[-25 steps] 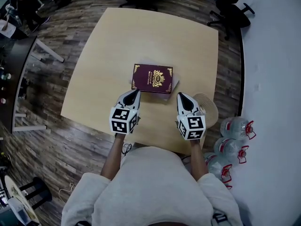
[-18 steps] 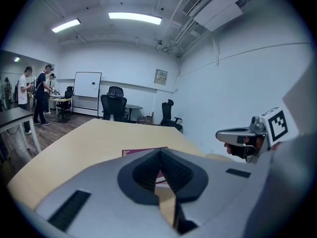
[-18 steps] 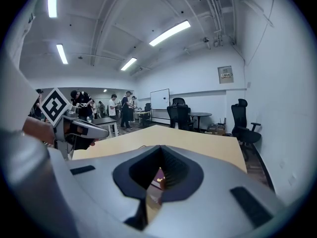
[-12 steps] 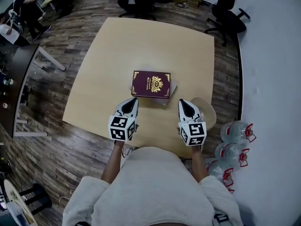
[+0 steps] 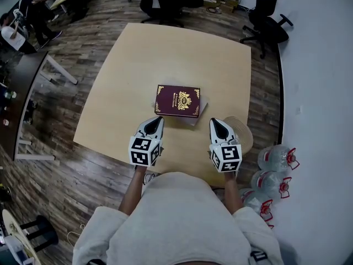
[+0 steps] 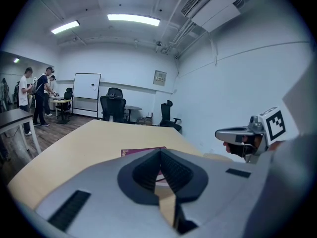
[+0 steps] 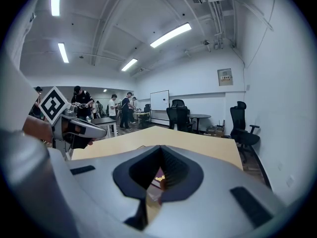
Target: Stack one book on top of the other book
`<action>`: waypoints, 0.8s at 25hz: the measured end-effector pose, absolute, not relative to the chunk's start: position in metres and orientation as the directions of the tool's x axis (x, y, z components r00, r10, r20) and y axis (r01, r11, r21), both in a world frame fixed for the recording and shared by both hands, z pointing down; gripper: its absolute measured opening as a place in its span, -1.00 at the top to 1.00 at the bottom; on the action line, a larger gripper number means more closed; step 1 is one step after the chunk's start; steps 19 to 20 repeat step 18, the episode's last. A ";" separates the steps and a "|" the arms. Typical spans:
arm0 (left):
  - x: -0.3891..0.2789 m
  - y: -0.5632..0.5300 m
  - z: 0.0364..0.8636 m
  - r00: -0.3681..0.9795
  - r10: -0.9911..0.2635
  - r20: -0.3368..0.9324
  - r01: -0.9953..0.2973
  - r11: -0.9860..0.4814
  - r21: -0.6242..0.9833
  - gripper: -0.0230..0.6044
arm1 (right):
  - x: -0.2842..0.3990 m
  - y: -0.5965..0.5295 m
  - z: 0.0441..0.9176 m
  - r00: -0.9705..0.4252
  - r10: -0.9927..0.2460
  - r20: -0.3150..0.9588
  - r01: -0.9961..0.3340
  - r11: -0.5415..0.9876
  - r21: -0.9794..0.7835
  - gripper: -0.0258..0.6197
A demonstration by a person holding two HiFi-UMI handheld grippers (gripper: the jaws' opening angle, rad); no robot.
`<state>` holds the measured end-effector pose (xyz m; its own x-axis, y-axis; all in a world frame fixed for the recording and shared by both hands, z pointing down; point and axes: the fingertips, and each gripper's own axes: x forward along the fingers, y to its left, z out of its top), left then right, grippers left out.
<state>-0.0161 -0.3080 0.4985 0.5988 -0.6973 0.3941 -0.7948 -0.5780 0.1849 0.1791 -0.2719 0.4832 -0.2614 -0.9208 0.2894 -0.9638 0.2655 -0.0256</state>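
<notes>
The maroon book (image 5: 177, 100) lies atop the pale book (image 5: 194, 118), between the middle and near edge of the tabletop (image 5: 127, 81); the left hand-held gripper (image 5: 156, 121) and right hand-held gripper (image 5: 214, 122) hover over that edge — jaws pressed together, empty.

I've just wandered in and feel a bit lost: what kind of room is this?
Probably an open office or lab workspace: black swivel chairs stand beyond a pale wooden table, a whiteboard stands by the far wall, and people work at desks nearby.
</notes>
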 end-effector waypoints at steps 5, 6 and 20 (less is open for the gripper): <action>-0.017 -0.310 0.497 0.597 -0.699 0.394 -0.797 -0.576 0.185 0.90 | 0.179 -0.273 0.481 -0.264 -0.921 0.286 -0.963 0.268 -0.025 0.91; -0.017 -0.310 0.497 0.597 -0.700 0.393 -0.797 -0.575 0.185 0.90 | 0.178 -0.273 0.481 -0.264 -0.922 0.284 -0.963 0.268 -0.024 0.91; -0.015 -0.315 0.499 0.598 -0.698 0.393 -0.795 -0.579 0.182 0.90 | 0.180 -0.274 0.481 -0.261 -0.921 0.288 -0.963 0.267 -0.016 0.91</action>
